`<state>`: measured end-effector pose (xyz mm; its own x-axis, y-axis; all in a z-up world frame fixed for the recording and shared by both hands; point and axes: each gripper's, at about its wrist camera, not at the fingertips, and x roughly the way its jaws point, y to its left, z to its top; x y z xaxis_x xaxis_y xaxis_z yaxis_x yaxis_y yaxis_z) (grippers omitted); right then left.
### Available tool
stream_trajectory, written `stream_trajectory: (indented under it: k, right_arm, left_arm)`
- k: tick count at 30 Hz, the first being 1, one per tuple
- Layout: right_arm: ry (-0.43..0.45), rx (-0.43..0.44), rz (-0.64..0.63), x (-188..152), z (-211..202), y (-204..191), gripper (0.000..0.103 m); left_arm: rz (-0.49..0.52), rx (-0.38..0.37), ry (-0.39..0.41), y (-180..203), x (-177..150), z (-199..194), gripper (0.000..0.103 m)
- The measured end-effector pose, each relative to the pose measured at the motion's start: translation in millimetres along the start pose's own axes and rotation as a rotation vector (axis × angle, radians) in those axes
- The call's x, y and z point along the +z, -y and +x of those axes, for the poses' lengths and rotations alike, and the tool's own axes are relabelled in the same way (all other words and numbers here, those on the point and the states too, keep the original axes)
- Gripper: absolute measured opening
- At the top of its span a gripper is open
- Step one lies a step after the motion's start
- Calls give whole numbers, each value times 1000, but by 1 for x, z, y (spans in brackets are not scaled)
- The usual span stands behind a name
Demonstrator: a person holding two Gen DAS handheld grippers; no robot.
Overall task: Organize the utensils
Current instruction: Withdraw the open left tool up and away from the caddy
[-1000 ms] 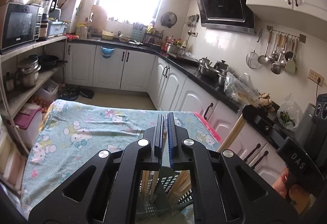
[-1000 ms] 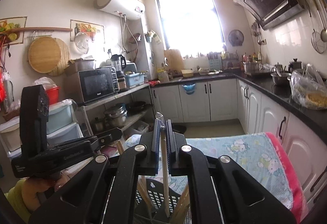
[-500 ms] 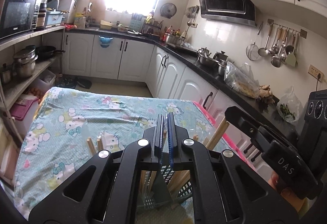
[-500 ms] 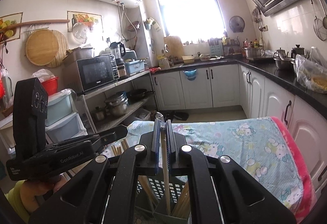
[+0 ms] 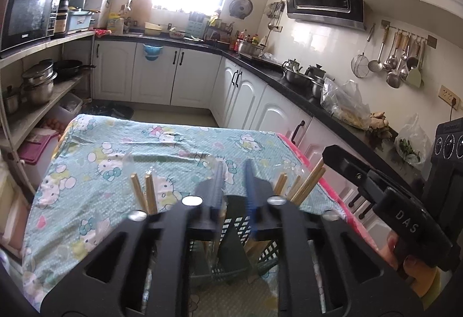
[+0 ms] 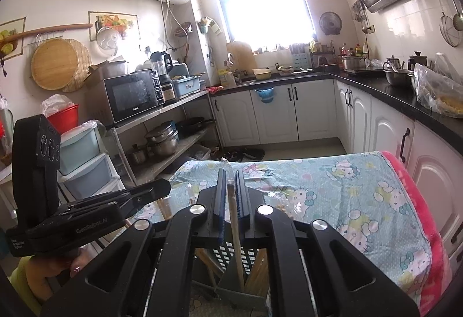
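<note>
On the cartoon-print tablecloth (image 5: 121, 160) stands a dark slotted holder (image 6: 231, 259). Both jaws have just parted narrowly; the right gripper (image 6: 230, 195) should be lifted straight off its loosened chopstick (image 6: 234, 230), and the left gripper (image 5: 233, 181), holding nothing, likewise.

The right tongs (image 6: 230, 195) have just been opening; a wooden chopstick (image 6: 235, 233) stands in the gap between the blue pads (image 6: 220, 195), its lower end down in the dark slotted utensil basket (image 6: 231, 259). More chopsticks (image 6: 257, 270) lean in the basket. The left tongs (image 6: 150, 189) reach in from the left, above the cartoon-print cloth (image 6: 347, 195) on the worktop
</note>
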<state>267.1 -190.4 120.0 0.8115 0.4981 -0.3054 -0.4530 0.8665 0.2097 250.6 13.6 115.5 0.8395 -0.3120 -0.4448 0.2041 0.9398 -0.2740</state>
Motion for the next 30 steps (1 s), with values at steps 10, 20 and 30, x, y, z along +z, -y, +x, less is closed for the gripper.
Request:
stream_trajectory:
  k: [10,20,30]
  right_arm:
    - [5,-20,15,-5,-19,6,38]
    - [-28,-22,-10,-23,-39,3,53]
    - [-49,-43,-36,-46,-59,0,65]
  left_arm:
    - [-18,35,-2,-8,-9,-14,58]
    - [-6,77,4,-4,-25,-38,91]
    - [-14,100,4,-2,-45,-61,92]
